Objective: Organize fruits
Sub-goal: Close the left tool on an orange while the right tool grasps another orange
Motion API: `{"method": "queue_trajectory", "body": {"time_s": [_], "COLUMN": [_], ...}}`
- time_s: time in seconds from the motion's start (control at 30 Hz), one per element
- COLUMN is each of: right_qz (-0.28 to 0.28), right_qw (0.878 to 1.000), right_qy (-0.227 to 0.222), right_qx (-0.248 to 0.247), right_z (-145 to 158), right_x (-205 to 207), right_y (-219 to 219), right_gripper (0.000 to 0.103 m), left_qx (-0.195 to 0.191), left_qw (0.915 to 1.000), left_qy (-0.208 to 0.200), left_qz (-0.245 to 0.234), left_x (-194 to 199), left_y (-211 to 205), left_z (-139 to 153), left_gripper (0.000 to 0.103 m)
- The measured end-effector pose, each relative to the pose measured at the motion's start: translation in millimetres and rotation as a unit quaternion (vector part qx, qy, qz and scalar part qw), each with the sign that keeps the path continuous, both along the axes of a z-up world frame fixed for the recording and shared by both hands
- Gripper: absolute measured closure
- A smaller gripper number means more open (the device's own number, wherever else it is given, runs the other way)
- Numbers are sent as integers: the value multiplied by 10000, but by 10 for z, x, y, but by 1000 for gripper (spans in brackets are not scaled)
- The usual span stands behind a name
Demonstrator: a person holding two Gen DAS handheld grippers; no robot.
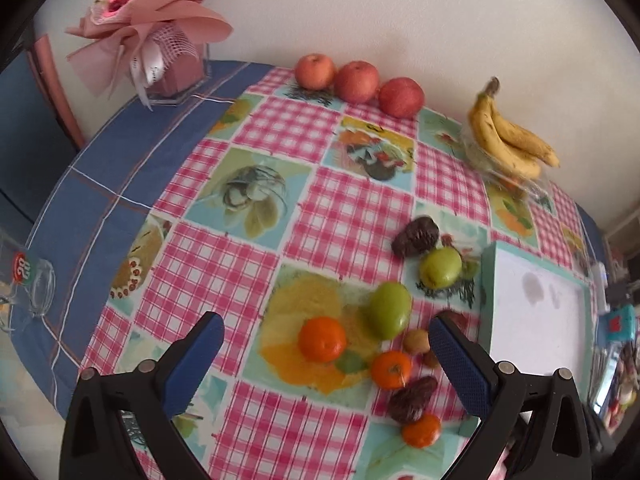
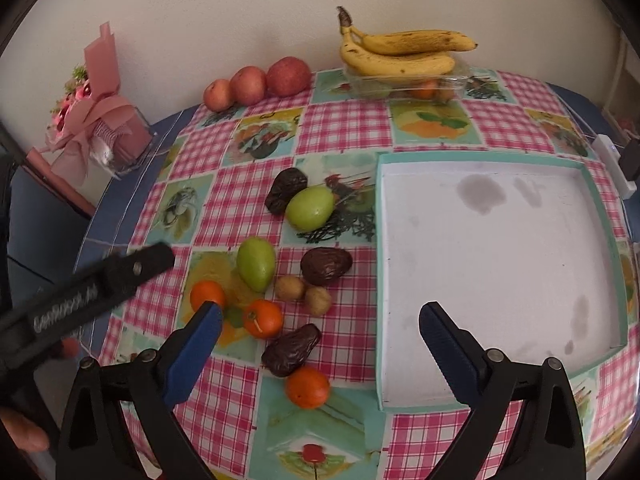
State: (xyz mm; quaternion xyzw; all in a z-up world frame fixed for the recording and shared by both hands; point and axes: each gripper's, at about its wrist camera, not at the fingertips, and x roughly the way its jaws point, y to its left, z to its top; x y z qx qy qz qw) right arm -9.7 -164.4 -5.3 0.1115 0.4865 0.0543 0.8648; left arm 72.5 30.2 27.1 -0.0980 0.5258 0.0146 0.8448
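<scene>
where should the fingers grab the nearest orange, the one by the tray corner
Take the orange across its round middle, coming straight down from above. It is a small ball, so any pair of opposite sides works, but a dark wrinkled fruit touches its far side and the tray stands to its right. Close the fingers left to right, clear of both.

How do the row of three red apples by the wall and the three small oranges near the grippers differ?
The three red apples sit in a tidy line, touching, against the wall; the three small oranges lie scattered and apart among other fruit. The apples are reddish-pink and look larger; the oranges are bright orange and look smaller. The apples lie far from the white tray with the teal rim; the oranges lie closer. Both sets rest on the checked tablecloth, outside the tray.
</scene>
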Motion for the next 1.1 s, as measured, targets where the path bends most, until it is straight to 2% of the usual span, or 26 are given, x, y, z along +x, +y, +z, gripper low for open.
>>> {"method": "queue_trajectory", "body": {"time_s": [0.13,0.23,0.4,0.43,0.47,0.57,0.67,0.7,0.83,0.9,1.1], "right_qz": [-48,-54,105,134,168,235,327,371,436,480,636], "right_qw": [9999,9999,9999,9998,9998,9997,9994,9992,9990,9988,9966], "right_qy": [59,89,-17,-22,-36,-37,-83,-111,-106,-45,520], "right_qx": [-92,-59,-132,-124,-114,-88,-76,-54,-31,-46,-107], "right_z": [-50,-65,-24,-14,-8,-1,28,44,42,-8,-284], "right_x": [42,49,12,11,9,0,-19,-26,-38,-19,18], "right_y": [-33,-38,48,57,69,95,122,134,173,193,277], "right_gripper": [4,4,4,5,11,15,23,24,29,32,43], "left_qx": [-356,-261,-455,-439,-369,-25,-106,-112,52,-34,-205], "left_qw": [9993,9990,9979,9976,9974,9959,9941,9940,9962,9974,9988], "left_qy": [-83,-361,-435,-491,-585,-860,-1041,-1047,-804,-622,33], "left_qz": [-42,11,-125,-191,-205,-276,-301,-302,-339,-366,-437], "left_x": [71,63,53,46,33,-2,-5,-3,46,77,135], "left_y": [8,14,55,53,46,21,51,59,55,50,7], "left_z": [-33,-30,-17,8,35,138,211,222,128,30,-309], "left_gripper": [0,0,0,0,0,0,0,0,0,1,17]}}
